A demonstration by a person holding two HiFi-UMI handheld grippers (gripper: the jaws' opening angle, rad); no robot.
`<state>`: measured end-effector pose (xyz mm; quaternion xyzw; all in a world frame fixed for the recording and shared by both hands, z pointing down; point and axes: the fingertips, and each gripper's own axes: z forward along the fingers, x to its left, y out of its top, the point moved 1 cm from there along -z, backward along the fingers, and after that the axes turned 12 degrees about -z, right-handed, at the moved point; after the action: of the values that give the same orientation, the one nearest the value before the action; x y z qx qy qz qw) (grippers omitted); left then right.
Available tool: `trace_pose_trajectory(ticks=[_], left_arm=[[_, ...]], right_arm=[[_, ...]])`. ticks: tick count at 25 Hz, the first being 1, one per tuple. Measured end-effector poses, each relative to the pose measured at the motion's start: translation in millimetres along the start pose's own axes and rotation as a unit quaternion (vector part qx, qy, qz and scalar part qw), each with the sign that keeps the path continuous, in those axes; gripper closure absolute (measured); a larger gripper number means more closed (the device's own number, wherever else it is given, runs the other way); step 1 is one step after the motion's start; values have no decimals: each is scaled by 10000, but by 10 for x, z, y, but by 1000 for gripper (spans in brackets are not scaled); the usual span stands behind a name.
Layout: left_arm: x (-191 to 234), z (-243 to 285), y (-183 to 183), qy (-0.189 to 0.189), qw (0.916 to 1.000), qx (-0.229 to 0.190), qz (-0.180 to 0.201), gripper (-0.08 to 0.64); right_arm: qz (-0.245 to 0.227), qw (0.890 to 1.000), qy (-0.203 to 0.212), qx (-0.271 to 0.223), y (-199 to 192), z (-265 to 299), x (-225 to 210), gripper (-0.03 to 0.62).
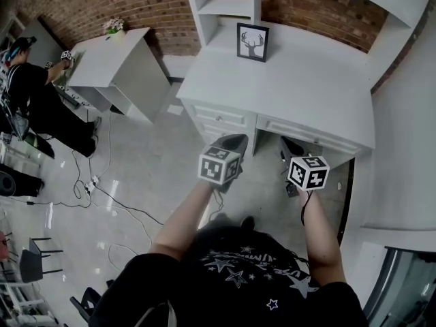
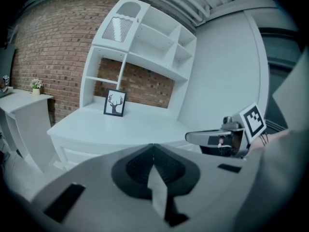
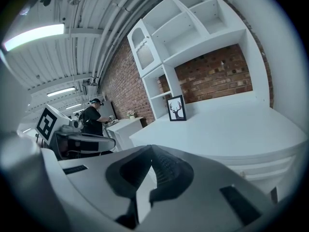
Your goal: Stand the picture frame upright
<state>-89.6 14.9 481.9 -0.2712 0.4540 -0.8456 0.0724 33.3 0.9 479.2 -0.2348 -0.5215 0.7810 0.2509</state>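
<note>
The black picture frame (image 1: 252,42) with a deer-head print stands upright near the back of the white desk (image 1: 306,94), below the shelf unit. It also shows in the left gripper view as the frame (image 2: 115,103) and in the right gripper view as the frame (image 3: 176,108). My left gripper (image 1: 234,143) and right gripper (image 1: 290,147) hang in front of the desk's drawers, well short of the frame. Both are shut with nothing between the jaws, the left gripper's (image 2: 153,147) tips meeting and the right gripper's (image 3: 150,149) too.
A white shelf unit (image 1: 225,5) rises behind the desk against a brick wall. To the left, a second white desk (image 1: 112,56) holds a small flower pot (image 1: 113,26), and a person (image 1: 30,90) works there. Cables (image 1: 102,189) lie on the floor.
</note>
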Motion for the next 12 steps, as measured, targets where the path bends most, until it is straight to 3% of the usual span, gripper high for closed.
trace_pose_trajectory(ticks=[12], left_arm=[[136, -135, 129, -229, 9996, 24, 130, 541]], right_arm=[[-12, 9996, -255, -142, 193, 41, 187, 577]])
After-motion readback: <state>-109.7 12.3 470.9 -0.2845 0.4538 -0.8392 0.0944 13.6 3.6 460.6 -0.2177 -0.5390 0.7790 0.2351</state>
